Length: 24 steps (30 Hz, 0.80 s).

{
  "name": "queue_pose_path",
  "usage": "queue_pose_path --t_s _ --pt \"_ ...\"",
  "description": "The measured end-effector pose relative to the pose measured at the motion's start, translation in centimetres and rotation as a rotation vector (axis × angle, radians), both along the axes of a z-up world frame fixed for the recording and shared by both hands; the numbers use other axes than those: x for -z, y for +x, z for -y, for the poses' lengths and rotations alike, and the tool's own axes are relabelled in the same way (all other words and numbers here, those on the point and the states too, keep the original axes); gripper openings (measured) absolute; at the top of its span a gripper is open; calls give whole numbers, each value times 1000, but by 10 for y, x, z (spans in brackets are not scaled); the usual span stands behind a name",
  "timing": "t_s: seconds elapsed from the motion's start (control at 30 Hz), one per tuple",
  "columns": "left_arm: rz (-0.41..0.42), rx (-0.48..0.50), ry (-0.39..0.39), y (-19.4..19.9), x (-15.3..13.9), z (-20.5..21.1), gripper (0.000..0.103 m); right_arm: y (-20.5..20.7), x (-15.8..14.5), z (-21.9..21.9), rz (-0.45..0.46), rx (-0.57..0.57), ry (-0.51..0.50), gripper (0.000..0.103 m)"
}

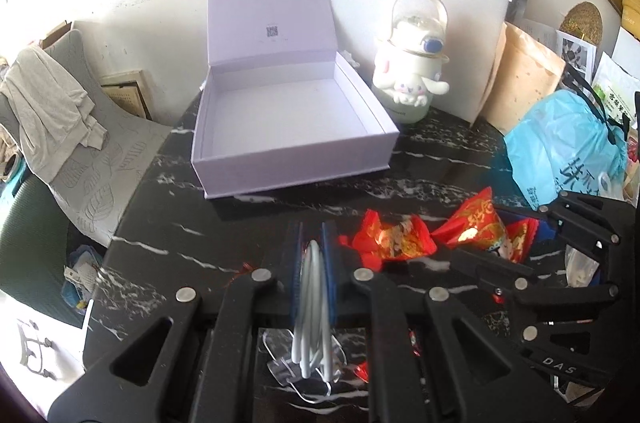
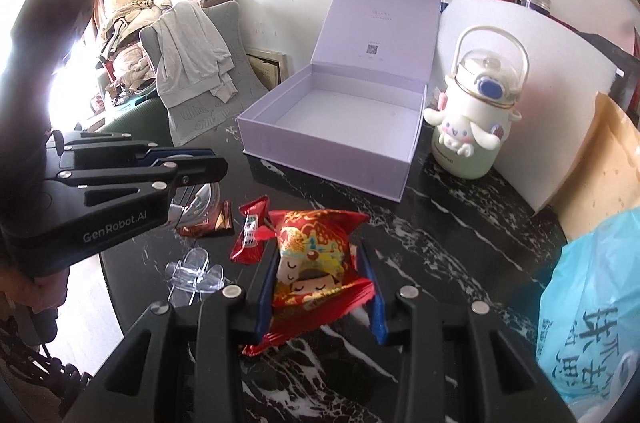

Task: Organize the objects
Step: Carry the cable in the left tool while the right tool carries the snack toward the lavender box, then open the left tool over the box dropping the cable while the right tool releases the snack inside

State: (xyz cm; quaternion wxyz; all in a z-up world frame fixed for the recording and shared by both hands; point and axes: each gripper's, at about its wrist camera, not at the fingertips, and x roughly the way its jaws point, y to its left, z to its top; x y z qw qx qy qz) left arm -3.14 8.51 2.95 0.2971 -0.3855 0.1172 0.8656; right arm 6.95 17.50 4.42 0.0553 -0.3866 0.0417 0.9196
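My left gripper [image 1: 311, 259] was clamped on a springy white cable coil [image 1: 310, 307] while my right gripper [image 2: 318, 287] pinched a light, crinkly red snack packet [image 2: 316, 255] mid-body.

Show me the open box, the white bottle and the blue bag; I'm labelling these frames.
box [image 1: 280, 111], left wrist view, bare inside floor.
bottle [image 2: 468, 151], right wrist view, lower body.
bag [image 1: 560, 139], left wrist view, upper side.
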Motion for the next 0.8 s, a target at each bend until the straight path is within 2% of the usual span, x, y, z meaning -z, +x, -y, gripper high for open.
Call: queue_pose_path --t_s 0.5,0.8 --pt "-20 7 -12 -48 -19 -21 10 -43 -25 -15 -42 -24 17 38" --pt "-26 16 -24 -80 -20 -36 10 -79 -24 -30 -23 -29 6 38"
